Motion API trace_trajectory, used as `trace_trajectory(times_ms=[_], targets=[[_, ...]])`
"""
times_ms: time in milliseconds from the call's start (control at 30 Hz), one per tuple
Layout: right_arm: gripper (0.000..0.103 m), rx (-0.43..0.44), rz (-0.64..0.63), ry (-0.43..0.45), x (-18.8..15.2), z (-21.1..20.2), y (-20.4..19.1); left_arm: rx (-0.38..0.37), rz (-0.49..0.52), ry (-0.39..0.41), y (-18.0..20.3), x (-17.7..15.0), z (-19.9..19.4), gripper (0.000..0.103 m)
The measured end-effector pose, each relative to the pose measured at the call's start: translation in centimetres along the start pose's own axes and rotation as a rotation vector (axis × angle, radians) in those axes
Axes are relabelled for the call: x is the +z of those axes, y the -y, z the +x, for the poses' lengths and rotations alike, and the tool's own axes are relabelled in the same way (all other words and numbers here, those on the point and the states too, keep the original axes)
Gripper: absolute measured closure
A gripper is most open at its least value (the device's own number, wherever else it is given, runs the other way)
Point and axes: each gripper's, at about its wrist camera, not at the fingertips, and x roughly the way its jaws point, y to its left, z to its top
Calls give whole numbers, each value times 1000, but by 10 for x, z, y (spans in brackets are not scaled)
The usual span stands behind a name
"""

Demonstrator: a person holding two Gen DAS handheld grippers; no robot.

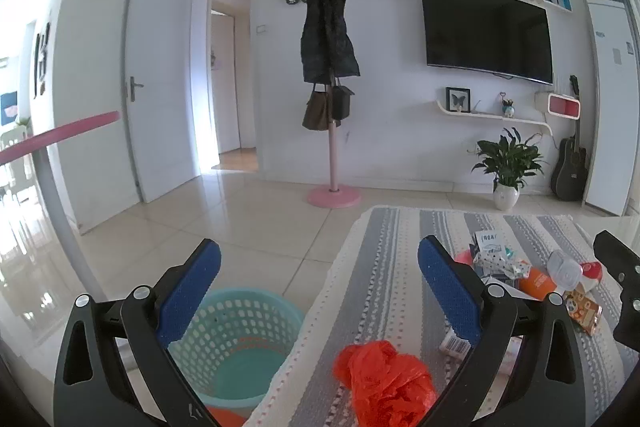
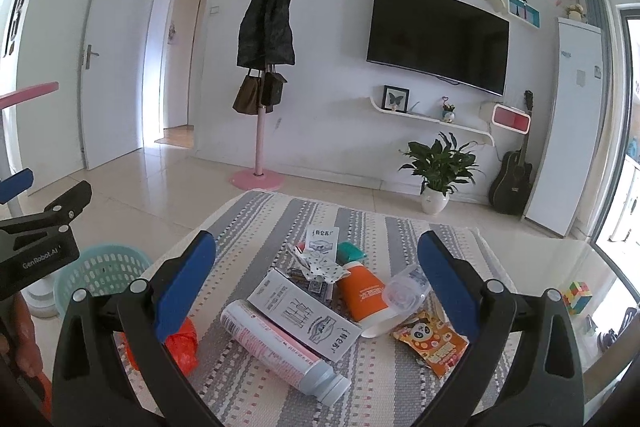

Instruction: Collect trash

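Observation:
A crumpled orange plastic bag [image 1: 386,383] lies on the striped tablecloth [image 1: 380,267] just below my open left gripper [image 1: 320,267]. A teal mesh waste basket [image 1: 236,339] stands on the floor left of the table; it also shows in the right wrist view [image 2: 100,275]. My right gripper [image 2: 316,263] is open and empty above a pile of trash: a white printed box [image 2: 304,319], a pink-labelled bottle [image 2: 280,351], an orange tube [image 2: 364,295], a snack packet [image 2: 434,345] and a clear plastic cup [image 2: 404,293]. The orange bag [image 2: 182,345] lies by its left finger.
A pink coat stand [image 1: 332,131] with a black coat stands on the tiled floor beyond the table. A potted plant [image 1: 508,163] and a guitar [image 1: 570,163] stand at the TV wall. A colour cube [image 2: 576,297] lies at the table's right edge.

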Motion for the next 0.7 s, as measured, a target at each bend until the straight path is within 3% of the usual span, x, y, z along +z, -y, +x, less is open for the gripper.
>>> trace_trajectory(times_ms=[700], targets=[[7,6,-10,0,-3,1,-3,5,3,6,6,-1,-3,7]])
